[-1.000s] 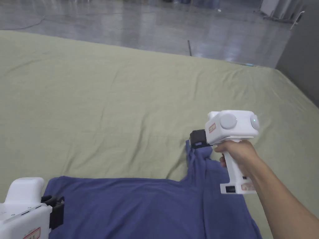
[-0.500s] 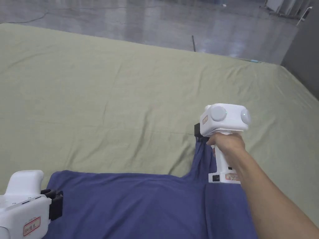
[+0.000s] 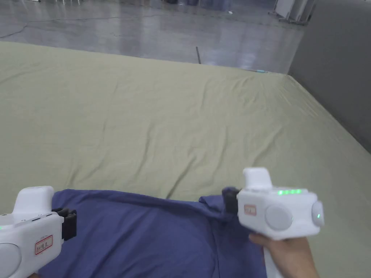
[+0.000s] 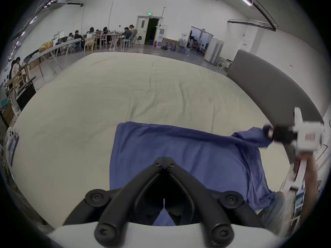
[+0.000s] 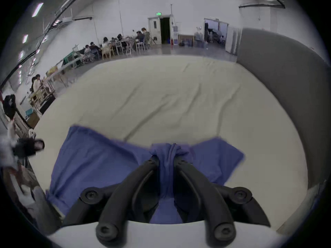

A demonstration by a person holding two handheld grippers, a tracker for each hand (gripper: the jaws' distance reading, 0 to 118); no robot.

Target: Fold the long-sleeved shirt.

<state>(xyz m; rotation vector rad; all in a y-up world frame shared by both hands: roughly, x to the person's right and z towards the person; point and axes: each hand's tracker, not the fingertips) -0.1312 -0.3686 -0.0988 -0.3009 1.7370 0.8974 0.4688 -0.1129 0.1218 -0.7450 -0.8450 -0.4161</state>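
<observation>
Right tool [image 3: 228, 199], sleeve [image 3: 213, 202] nearer now.

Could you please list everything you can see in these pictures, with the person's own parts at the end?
shirt: one, blue, spread on the near part of the sheet, one bunched part lifted at the right.
sheet: one, pale green, wrinkled, covering the wide surface under the shirt.
floor: grey, glossy, beyond the sheet.
panel: one, grey, along the right edge.
people at tables: several, far back by the wall.
left gripper: white body, black jaws together, above the shirt's left part.
right gripper: white body, black jaws clamping bunched shirt fabric.
hand: one, holding the right gripper's handle.
</observation>
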